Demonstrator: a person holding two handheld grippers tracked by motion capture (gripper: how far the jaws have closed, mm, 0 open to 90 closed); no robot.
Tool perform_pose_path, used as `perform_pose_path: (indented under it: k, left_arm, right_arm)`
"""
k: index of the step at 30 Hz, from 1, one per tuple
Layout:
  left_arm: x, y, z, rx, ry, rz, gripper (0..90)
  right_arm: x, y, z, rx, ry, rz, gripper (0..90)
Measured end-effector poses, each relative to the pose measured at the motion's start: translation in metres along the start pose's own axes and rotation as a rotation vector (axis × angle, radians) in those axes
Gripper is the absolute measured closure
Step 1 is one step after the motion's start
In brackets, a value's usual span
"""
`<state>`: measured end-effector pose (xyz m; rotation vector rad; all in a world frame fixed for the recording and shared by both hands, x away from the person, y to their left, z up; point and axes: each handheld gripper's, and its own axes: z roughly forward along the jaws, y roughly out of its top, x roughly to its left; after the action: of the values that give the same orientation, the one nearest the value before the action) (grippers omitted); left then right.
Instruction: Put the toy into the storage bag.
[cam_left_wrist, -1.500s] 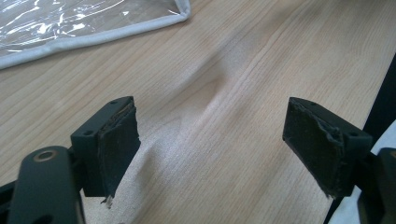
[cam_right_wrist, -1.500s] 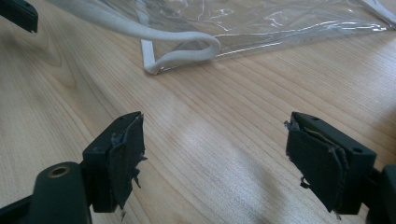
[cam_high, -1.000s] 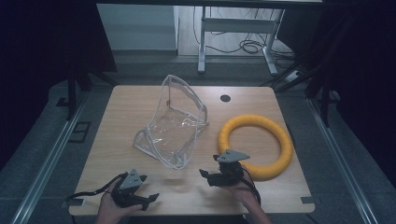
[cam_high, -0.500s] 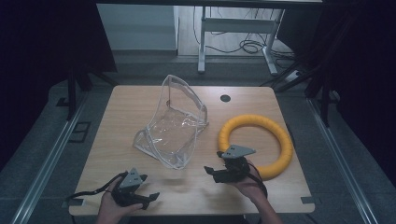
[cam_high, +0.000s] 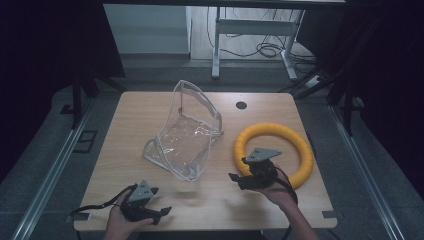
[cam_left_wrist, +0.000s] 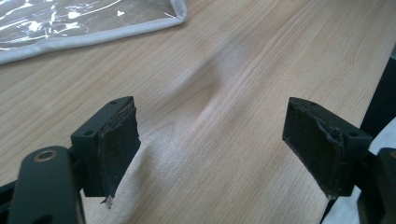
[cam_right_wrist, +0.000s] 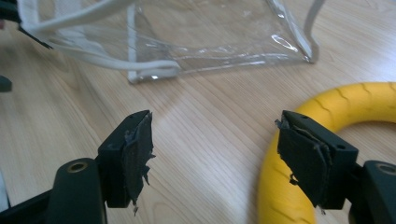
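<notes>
While tilted, right tool (cam_high: 239, 181) hovers beside ring (cam_high: 300, 150).

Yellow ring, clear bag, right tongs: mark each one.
yellow ring (cam_high: 300, 142), high view, on the far right arc of the ring.
clear bag (cam_high: 187, 137), high view, on its flat clear side panel.
right tongs (cam_right_wrist: 215, 158), right gripper view, midway between the open tips.

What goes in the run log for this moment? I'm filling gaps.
left gripper: open, near edge, empty | right gripper: jaws closing, empty, beside ring | bag: mid-table, untouched
</notes>
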<state>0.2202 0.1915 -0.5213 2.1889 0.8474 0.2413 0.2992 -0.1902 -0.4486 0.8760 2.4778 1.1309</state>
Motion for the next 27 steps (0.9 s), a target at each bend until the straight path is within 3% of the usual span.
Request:
perform_pose_path:
  k: [5,13,27]
  left_arm:
    - [0.0,0.0,0.0,-0.002,-0.002,0.001,18.4]
    - [-0.001,0.0,0.001,-0.004,-0.011,-0.001,18.4]
    - [-0.002,-0.001,0.003,0.005,-0.016,0.001,18.4]
  right_arm:
    - [-0.007,0.002,-0.006,0.037,-0.02,-0.021,29.6]
    - [-0.019,0.003,-0.008,0.118,-0.014,-0.013,29.2]
    - [-0.039,-0.005,0.003,0.272,-0.007,-0.018,29.0]
